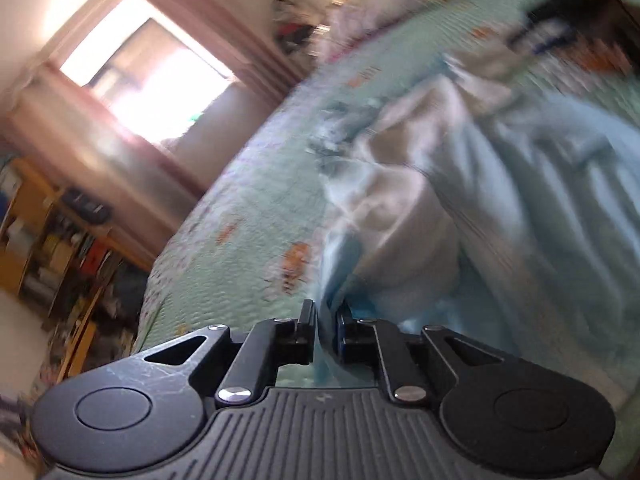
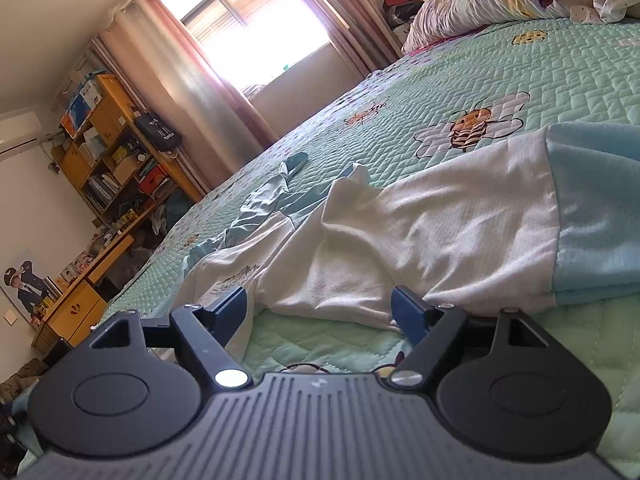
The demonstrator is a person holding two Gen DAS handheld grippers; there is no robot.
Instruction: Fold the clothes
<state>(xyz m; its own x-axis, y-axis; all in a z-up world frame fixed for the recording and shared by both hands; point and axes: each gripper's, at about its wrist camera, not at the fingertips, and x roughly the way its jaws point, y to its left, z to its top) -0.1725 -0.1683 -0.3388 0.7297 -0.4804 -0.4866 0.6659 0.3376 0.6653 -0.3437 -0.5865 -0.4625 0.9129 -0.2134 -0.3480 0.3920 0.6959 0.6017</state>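
Garment (image 2: 420, 232) — white body with pale blue sleeves and trim — lies spread on the quilted green bed (image 2: 520, 72), long axis running from near right toward far left in the right wrist view, one blue sleeve trailing off toward the far edge. Left gripper (image 1: 326, 334): jaws nearly pressed together, pinching a pale blue edge of the cloth between the pads; fabric rises from the pinch and drapes away up and to the right in a blurred view. Right gripper (image 2: 320, 312): jaws spread wide, nothing between the pads, low over the bed with the white hem just ahead and between the fingertips — touching or just short, cannot tell. Judgement: the left hand has the held edge and is the carrying hand; the fold likely turns on taking that edge across the garment's long axis while the right gripper, nearest the hem, is placed to pin or grasp it.
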